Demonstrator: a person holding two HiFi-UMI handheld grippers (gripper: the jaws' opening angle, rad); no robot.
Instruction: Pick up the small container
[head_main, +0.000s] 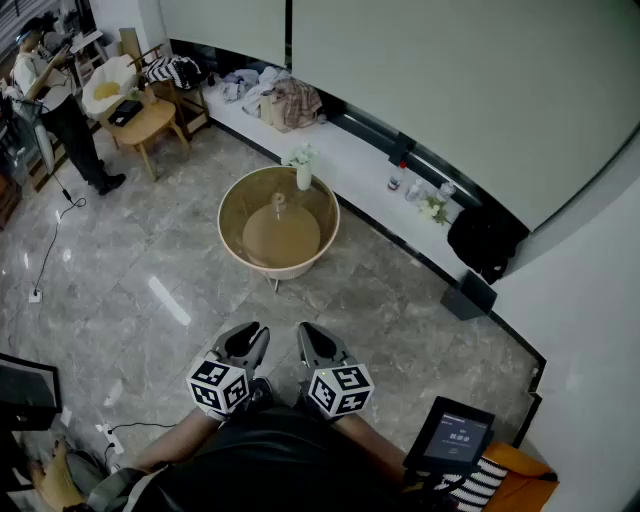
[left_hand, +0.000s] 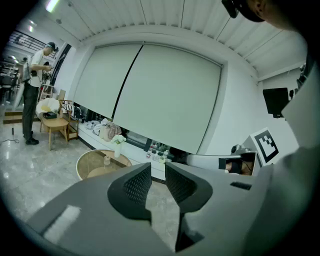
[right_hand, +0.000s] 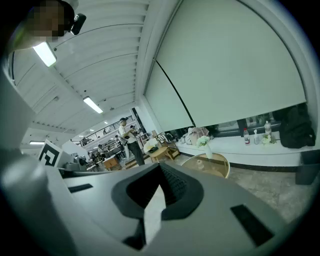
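Head view: left tongs (head_main: 247, 336) and right tongs (head_main: 314, 338) closed, empty, well apart from small container (head_main: 279, 201) on round bench (head_main: 229, 236). Approach judged pending: reach forward, open.

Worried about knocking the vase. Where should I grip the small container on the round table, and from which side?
Likely grip the small container across its upright body, from your near side: the vase stands just beyond it on the table. Finer shape is too small to tell.
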